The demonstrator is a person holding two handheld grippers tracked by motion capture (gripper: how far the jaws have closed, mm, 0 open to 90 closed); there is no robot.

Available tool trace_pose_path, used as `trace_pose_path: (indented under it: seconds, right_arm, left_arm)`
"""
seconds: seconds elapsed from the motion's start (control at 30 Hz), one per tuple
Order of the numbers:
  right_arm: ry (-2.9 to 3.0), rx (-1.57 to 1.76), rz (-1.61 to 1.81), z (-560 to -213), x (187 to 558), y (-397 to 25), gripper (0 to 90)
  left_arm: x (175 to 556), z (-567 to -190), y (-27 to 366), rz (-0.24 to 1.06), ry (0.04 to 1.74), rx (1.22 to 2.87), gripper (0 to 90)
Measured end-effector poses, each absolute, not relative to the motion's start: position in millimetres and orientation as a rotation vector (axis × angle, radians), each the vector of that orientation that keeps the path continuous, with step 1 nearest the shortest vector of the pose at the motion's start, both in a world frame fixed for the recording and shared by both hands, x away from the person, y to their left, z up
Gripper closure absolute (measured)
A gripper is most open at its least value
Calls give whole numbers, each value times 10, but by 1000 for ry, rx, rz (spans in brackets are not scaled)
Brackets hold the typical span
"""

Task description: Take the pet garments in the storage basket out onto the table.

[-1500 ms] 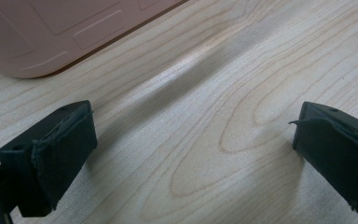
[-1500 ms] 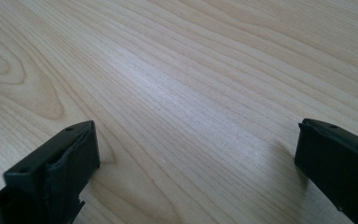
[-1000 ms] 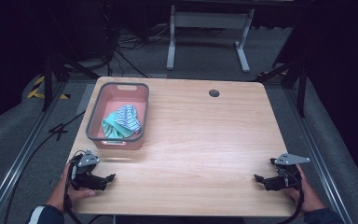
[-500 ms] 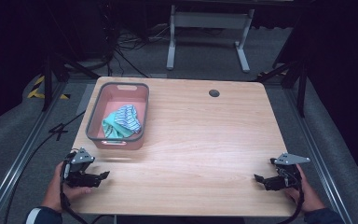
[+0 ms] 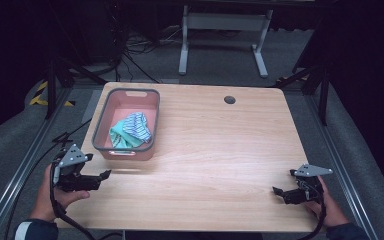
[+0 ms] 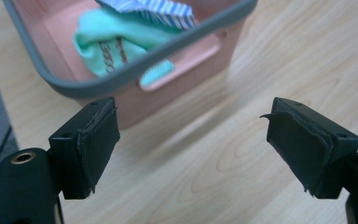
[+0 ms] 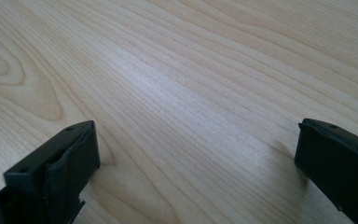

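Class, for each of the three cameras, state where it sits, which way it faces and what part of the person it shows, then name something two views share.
High view: above the near table edge, facing forward and down; both hands, left tool and right tool show.
Left gripper view: rides the left tool, facing the pink basket and the cloths; open jaws show.
Right gripper view: rides the right tool, facing bare table; open jaws show.
Shared: high and left gripper views both show basket and cloths.

Pink bin [image 5: 106, 145] holding cloths [image 5: 130, 129], left gripper [image 5: 102, 176] near it
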State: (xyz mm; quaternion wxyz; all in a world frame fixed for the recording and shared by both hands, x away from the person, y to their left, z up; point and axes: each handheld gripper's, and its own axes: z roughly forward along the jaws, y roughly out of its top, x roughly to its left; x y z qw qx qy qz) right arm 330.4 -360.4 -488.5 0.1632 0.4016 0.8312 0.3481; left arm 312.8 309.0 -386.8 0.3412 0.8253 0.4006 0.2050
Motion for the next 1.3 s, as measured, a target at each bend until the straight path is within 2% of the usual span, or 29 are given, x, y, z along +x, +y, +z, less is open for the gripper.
trace_pose_path:
  seconds: [0.03, 0.3, 0.67, 1.3]
  right_arm:
    - [2371, 1146, 993, -4885, 3304, -3604, 2]
    - [2371, 1142, 992, -4886, 3303, -3608, 2]
    - [2371, 1143, 992, -4885, 3302, -3608, 2]
    - [2369, 1152, 995, -4883, 3297, -3606, 2]
  left_arm:
    - [3148, -3818, 3083, 566, 1045, 2157, 172]
    - [3312, -3568, 2995, 580, 1011, 2195, 185]
    - [3659, -3417, 2765, 552, 981, 2278, 183]
    - [4564, -3642, 2333, 399, 1045, 2471, 178]
